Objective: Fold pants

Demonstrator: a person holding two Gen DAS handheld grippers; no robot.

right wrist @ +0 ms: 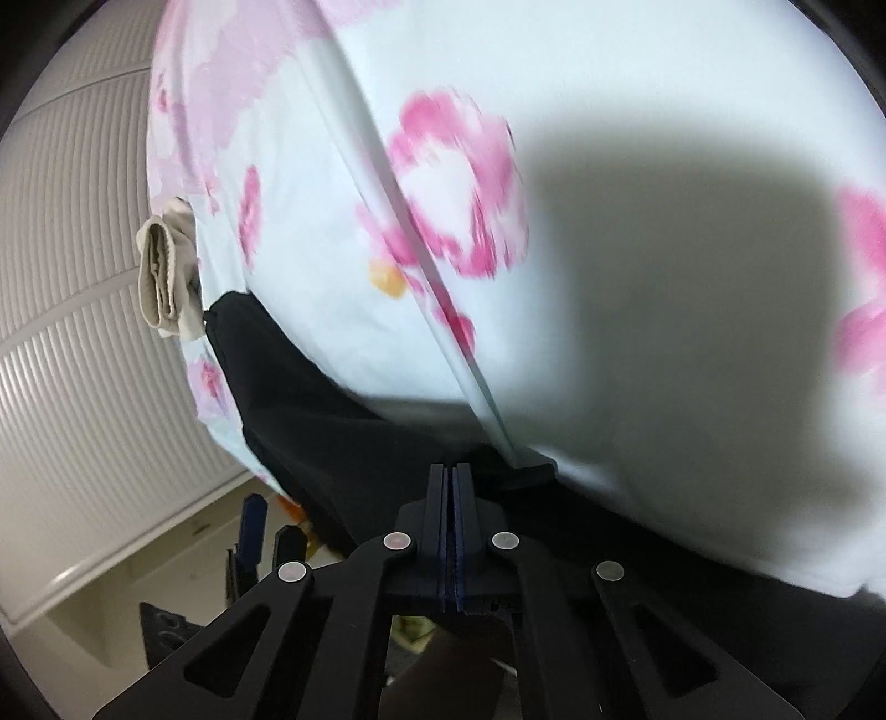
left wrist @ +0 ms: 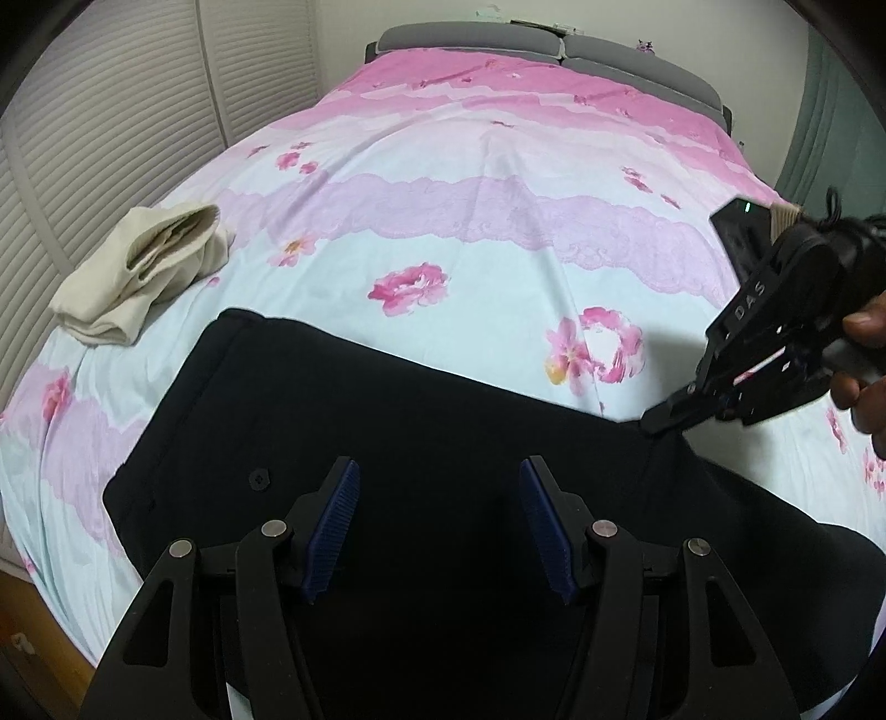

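Black pants (left wrist: 387, 432) lie flat on the near part of the bed, and they show as a dark strip (right wrist: 310, 410) in the right wrist view. My left gripper (left wrist: 440, 482) hovers over the middle of them, open, with nothing between its blue pads (left wrist: 332, 526). My right gripper (left wrist: 662, 416) comes in from the right with a hand on its handle. Its tips sit at the pants' upper right edge. In its own view the right gripper (right wrist: 454, 473) has its jaws pressed together on that black edge.
The bed has a pale blue and pink flowered sheet (left wrist: 470, 221) and a grey headboard (left wrist: 554, 50). A folded beige garment (left wrist: 144, 271) lies at the left edge of the bed, also the beige garment (right wrist: 166, 277). Louvred white doors (left wrist: 111, 111) stand at the left. A wooden floor (left wrist: 33, 637) lies below.
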